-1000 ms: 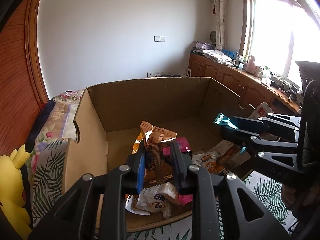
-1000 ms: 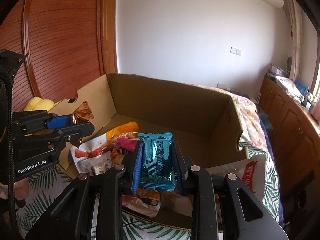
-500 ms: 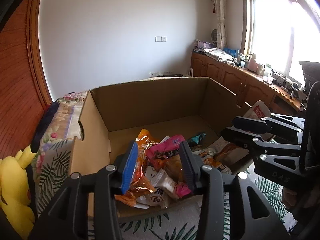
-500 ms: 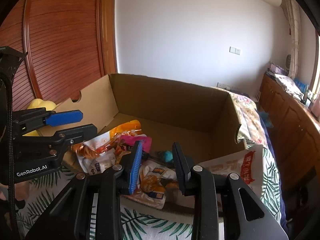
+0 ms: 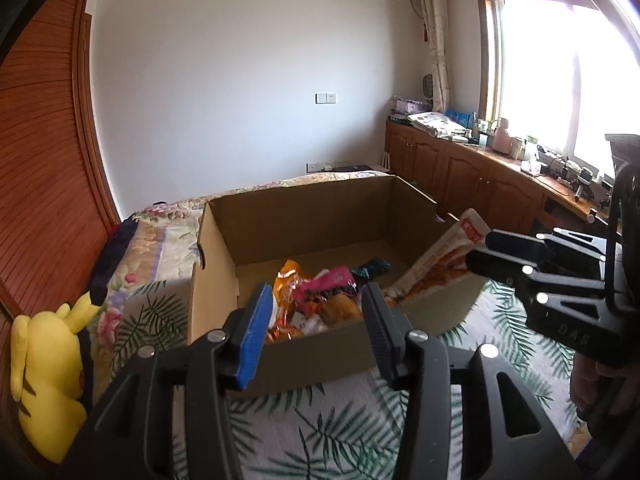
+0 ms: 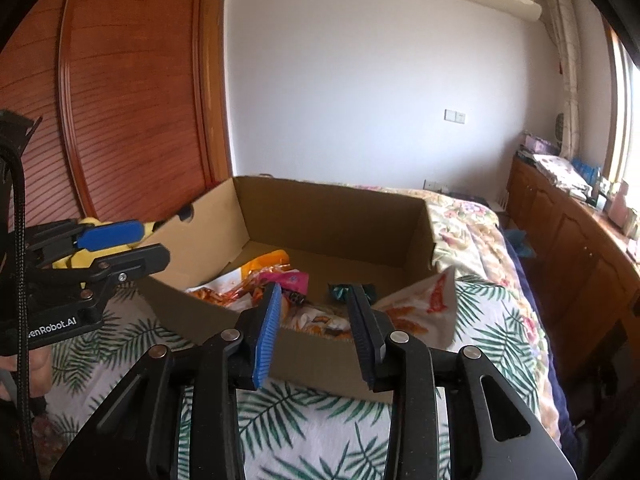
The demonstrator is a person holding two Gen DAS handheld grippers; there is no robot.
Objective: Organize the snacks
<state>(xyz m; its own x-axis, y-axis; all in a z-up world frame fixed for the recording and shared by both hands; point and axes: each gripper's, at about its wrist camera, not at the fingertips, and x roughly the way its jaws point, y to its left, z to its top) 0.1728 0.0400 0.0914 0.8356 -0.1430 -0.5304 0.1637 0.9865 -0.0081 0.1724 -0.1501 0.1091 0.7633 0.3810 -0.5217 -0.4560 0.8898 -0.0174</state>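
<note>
two handheld grippers hung just in front of an open box (image 5: pixel 216 312) that sat on a leaf-print bedspread (image 6: pixel 492 320). the left gripper (image 5: pixel 316 328) had its jaws apart with nothing between them, and they had just been opening; the right gripper (image 6: pixel 316 328) also stood apart and empty, its jaws having just been opening too.

the box held the snacks (image 5: pixel 316 296) – a loose heap in its near corner, crumpled and overlapping. an orange packet (image 6: pixel 264 262) lay toward the left of the heap, a pink packet (image 6: pixel 288 280) beside it, and a small teal packet (image 6: pixel 340 291) lay a little apart, further into the box. the far half of the box floor was bare cardboard. a large white-and-red bag (image 6: pixel 428 304) leaned against the box's right corner, its top sticking up above the rim; whether its base sat inside or outside the box could not be told.

judged from this, the main risk was the heap itself: packets lying across one another meant a grip on one could drag or lift a neighbour, or slip off the glossy wrapper. the leaning bag looked unsteady – a knock from the right gripper could tip it onto the bed. the near box wall stood between the jaws and the snacks, so a low reach could catch the rim and shove the box across the soft bedspread. a yellow plush (image 5: pixel 44 376) sat to the left, clear of the work.
</note>
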